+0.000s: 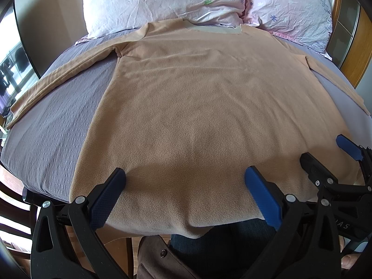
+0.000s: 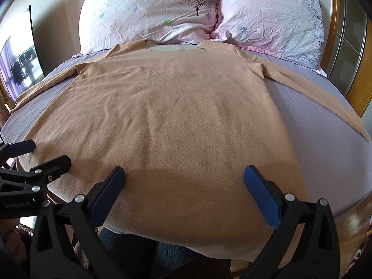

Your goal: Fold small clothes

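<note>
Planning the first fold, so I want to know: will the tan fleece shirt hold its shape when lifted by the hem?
Probably not. The tan fleece shirt lies limp, its hem drooping over the bed edge, so it should sag. Its napped surface likely grips rather than slips.

Shirt (image 2: 172, 116) flat on bed (image 2: 325, 144), collar toward pillows (image 2: 151, 11) behind; sleeves spread left and right.
</note>
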The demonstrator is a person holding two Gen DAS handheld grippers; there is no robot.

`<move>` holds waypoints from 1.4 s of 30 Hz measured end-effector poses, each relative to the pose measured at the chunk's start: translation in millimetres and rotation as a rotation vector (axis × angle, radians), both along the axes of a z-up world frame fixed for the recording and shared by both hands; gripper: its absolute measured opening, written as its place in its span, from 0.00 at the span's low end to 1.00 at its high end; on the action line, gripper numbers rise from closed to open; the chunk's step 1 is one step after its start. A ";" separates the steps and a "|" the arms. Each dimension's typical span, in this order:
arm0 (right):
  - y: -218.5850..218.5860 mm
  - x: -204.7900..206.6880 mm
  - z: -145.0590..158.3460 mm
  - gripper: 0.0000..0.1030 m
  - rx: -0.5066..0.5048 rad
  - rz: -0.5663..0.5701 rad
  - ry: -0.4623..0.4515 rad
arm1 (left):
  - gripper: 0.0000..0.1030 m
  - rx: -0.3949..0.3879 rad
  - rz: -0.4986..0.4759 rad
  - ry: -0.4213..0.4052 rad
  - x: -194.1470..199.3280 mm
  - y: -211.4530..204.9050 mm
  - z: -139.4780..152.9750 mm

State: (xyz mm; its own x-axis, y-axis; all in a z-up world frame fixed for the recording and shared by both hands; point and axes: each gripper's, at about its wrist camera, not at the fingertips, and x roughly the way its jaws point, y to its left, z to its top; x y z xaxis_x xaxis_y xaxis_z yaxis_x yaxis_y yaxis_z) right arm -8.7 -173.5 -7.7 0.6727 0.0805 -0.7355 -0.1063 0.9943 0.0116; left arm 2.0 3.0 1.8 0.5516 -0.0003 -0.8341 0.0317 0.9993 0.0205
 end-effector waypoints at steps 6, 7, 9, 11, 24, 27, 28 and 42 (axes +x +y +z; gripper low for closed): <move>0.1 -0.1 -0.1 0.98 0.000 0.000 0.000 | 0.99 0.000 0.000 -0.002 -1.2 -0.2 -0.3; 0.1 -0.2 -0.2 0.98 0.000 0.000 0.000 | 0.99 0.000 0.000 -0.003 -1.2 -0.2 -0.3; 0.1 -0.4 -0.3 0.98 0.000 0.000 0.000 | 0.99 0.000 0.000 -0.003 -1.4 -0.2 -0.4; 0.1 -0.8 -0.4 0.98 0.000 0.000 -0.002 | 0.99 0.000 0.000 -0.004 -1.5 -0.2 -0.5; 0.6 -2.9 -2.3 0.98 0.002 0.000 -0.029 | 0.99 0.001 0.001 -0.009 -2.8 -2.9 1.1; 0.0 -7.1 -3.3 0.98 0.006 0.021 -0.071 | 0.99 0.004 -0.005 -0.016 -1.9 -2.8 1.7; -0.9 -7.4 -3.4 0.98 0.007 0.038 -0.076 | 0.99 0.005 -0.007 -0.021 -2.9 -2.8 1.8; -353.3 67.9 1.6 0.54 0.751 -0.786 0.052 | 0.99 -0.134 -0.049 -0.210 20.2 32.3 24.9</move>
